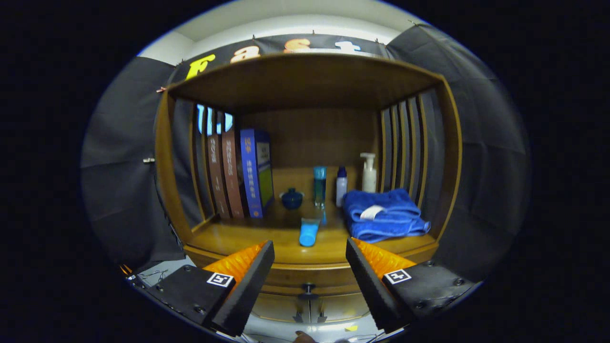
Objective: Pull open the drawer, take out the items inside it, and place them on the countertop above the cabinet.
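Your gripper (310, 267) hangs with jaws wide apart and empty, facing the wooden cabinet (164, 157). Between the fingers sits the closed drawer (310, 278) with its dark knob (308, 287); beyond, a blue tube (309, 232) lies on the countertop (238, 236) beside a folded blue towel (383, 214).

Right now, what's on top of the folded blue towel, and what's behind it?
A white label lies on the blue towel. Behind it stands a white pump bottle, its base hidden by the towel. The gripper is open, fingers apart, short of the countertop.
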`<action>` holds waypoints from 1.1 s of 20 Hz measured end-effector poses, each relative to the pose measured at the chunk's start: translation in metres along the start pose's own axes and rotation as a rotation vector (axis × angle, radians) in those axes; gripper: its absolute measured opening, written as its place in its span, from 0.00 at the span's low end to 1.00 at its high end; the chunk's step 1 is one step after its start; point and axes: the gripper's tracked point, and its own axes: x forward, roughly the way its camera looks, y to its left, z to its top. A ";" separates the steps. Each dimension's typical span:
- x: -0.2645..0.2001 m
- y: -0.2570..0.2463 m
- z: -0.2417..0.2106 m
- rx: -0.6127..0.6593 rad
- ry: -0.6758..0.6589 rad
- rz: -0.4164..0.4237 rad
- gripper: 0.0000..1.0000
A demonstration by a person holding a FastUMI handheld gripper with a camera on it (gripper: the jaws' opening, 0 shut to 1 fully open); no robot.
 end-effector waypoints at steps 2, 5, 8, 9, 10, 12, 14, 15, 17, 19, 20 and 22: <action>-0.019 0.001 0.028 -0.010 -0.050 -0.001 0.99; -0.047 0.001 0.063 0.007 -0.116 -0.004 0.99; -0.070 0.000 0.080 0.007 -0.150 -0.003 0.98; -0.075 0.000 0.081 0.002 -0.147 0.000 0.98; -0.080 0.001 0.082 0.000 -0.144 0.004 0.98; -0.087 0.002 0.086 0.004 -0.154 0.008 0.98; -0.091 0.002 0.090 0.006 -0.166 0.010 0.98; -0.092 0.004 0.091 0.004 -0.168 0.013 0.98; -0.094 0.005 0.094 -0.003 -0.170 0.018 0.98; -0.095 0.005 0.098 -0.005 -0.179 0.019 0.98; -0.097 0.004 0.099 -0.004 -0.183 0.020 0.98; -0.100 0.005 0.103 0.001 -0.194 0.025 0.98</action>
